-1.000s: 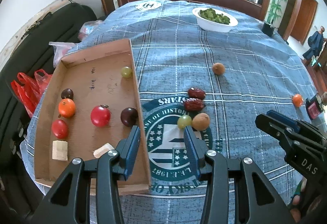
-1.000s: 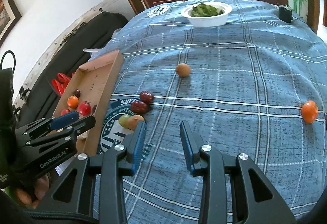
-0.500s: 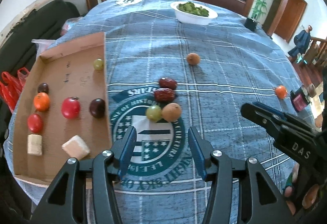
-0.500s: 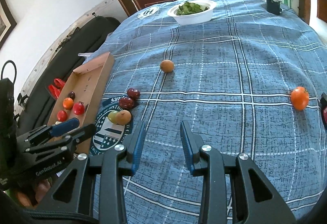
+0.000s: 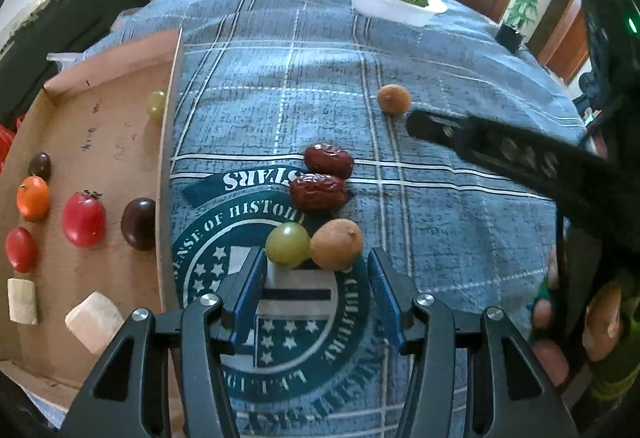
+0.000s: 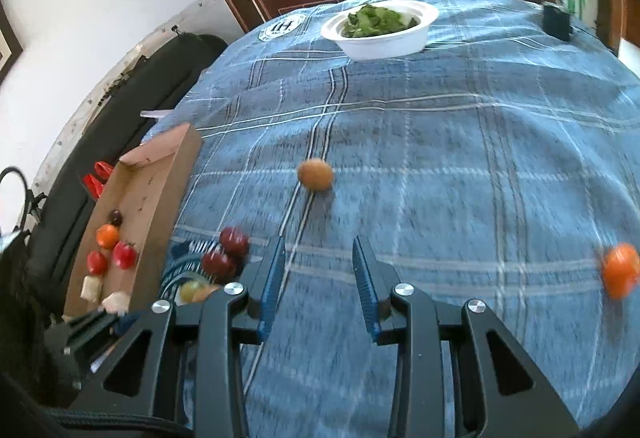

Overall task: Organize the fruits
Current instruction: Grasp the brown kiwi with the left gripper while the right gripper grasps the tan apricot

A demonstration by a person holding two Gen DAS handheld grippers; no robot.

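Since a second ago the left gripper point(image 5: 316, 278) has left the cardboard tray point(image 5: 166, 174), widened and dropped toward the green grape point(image 5: 288, 243) touching the brown fruit point(image 5: 336, 244) on the blue cloth point(image 5: 440, 230); nothing is gripped yet. Right gripper point(image 6: 318, 278) stands narrow and empty, aimed at the lone brown fruit point(image 6: 315, 175), so two pickups look imminent.

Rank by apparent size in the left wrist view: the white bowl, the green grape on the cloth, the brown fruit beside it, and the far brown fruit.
1. white bowl, though farthest away
2. near brown fruit
3. green grape, nearly the same; too close to call
4. far brown fruit, probably only because it lies farther away
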